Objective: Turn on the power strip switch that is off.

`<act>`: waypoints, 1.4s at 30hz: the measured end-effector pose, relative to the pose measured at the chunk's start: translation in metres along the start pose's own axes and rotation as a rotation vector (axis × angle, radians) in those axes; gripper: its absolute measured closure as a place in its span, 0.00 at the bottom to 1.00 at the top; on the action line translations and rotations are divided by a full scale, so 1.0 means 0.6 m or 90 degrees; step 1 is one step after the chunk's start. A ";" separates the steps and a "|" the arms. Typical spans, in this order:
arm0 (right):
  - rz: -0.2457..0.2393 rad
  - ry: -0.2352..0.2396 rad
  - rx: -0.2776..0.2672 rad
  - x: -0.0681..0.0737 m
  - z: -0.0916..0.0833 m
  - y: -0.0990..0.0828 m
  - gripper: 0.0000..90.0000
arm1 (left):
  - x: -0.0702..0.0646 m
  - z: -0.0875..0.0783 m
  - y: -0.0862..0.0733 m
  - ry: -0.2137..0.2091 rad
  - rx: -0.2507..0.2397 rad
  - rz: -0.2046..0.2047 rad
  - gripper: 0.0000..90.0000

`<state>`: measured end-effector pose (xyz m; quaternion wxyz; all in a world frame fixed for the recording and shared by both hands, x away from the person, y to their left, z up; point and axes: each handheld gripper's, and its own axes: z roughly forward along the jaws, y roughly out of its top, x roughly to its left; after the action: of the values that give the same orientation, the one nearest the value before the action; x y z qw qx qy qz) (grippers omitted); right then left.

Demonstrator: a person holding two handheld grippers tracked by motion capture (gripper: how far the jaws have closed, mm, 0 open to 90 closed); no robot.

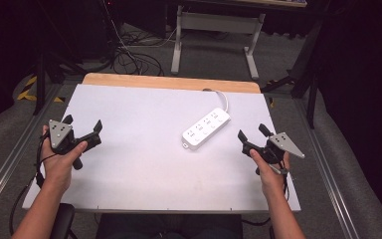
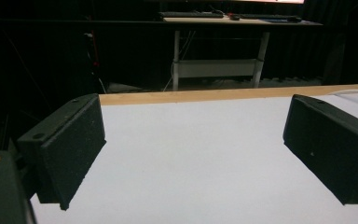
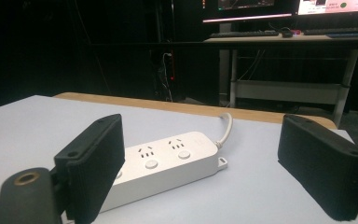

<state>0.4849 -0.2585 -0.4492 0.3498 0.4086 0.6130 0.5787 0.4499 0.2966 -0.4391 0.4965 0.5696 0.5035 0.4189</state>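
Hovering wide, nothing held: left gripper (image 1: 83,127), right gripper (image 1: 252,135), fingers (image 3: 92,161) spread.
Risk: power strip (image 1: 206,128) sliding on the slick surface (image 1: 144,169), or its cord (image 1: 222,98) snagging.

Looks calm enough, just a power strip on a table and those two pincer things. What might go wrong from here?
1. The power strip has a cord running off the table's far edge; dragging the strip could pull it taut or snag it.
2. Its smooth body lies at an angle, so the open right gripper might slip if it pinches a corner.
3. The left gripper, also open, is far from the strip, so steadying it would need a long reach.
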 end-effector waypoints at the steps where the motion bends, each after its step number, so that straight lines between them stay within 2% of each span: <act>1: -0.004 -0.001 -0.002 0.000 -0.001 0.000 0.25 | 0.000 0.000 0.000 -0.001 0.001 0.001 0.07; 2: -0.004 -0.001 -0.002 0.000 -0.001 0.000 0.25 | -0.001 0.000 0.000 -0.002 0.001 0.000 0.07; 4: -0.008 -0.003 -0.009 0.001 -0.002 0.002 0.36 | -0.001 0.000 0.000 -0.003 0.001 0.000 0.07; 7: -0.013 -0.003 -0.014 0.001 -0.003 0.002 0.46 | -0.001 0.001 0.000 -0.003 0.000 0.000 0.07; 8: -0.013 -0.003 -0.014 0.001 -0.003 0.002 0.46 | -0.001 0.001 0.000 -0.004 0.001 -0.001 0.07; 10: -0.018 -0.003 -0.016 0.001 -0.004 0.003 0.55 | -0.001 0.001 0.000 -0.004 0.001 0.000 0.07; 14: -0.024 0.009 -0.020 0.002 -0.006 0.004 0.65 | -0.002 0.002 0.000 -0.006 0.000 0.000 0.08; 16: -0.024 0.012 -0.021 0.001 -0.006 0.004 0.66 | -0.002 0.002 0.000 -0.006 0.000 0.000 0.08; 20: -0.013 0.029 -0.020 -0.001 -0.008 0.005 0.81 | -0.002 0.002 0.000 -0.007 0.000 -0.001 0.08; 24: -0.013 0.036 -0.017 -0.002 -0.010 0.006 0.87 | -0.003 0.003 0.000 -0.008 0.000 0.001 0.08; 27: -0.008 0.047 -0.010 -0.002 -0.012 0.008 0.96 | -0.003 0.003 0.000 -0.008 0.001 0.001 0.08; 31: -0.025 0.047 -0.017 0.001 -0.014 0.011 1.00 | -0.003 0.004 0.000 -0.008 0.001 0.001 0.08; 36: -0.042 0.052 -0.006 0.002 -0.010 0.013 1.00 | -0.003 0.004 0.000 -0.009 0.001 0.002 0.09; 42: -0.050 0.055 -0.017 -0.001 -0.001 0.022 1.00 | -0.004 0.005 0.000 -0.011 0.001 0.002 0.09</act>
<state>0.4857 -0.2594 -0.4363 0.3511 0.3544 0.6350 0.5898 0.4525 0.2937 -0.4395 0.4998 0.5743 0.4986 0.4145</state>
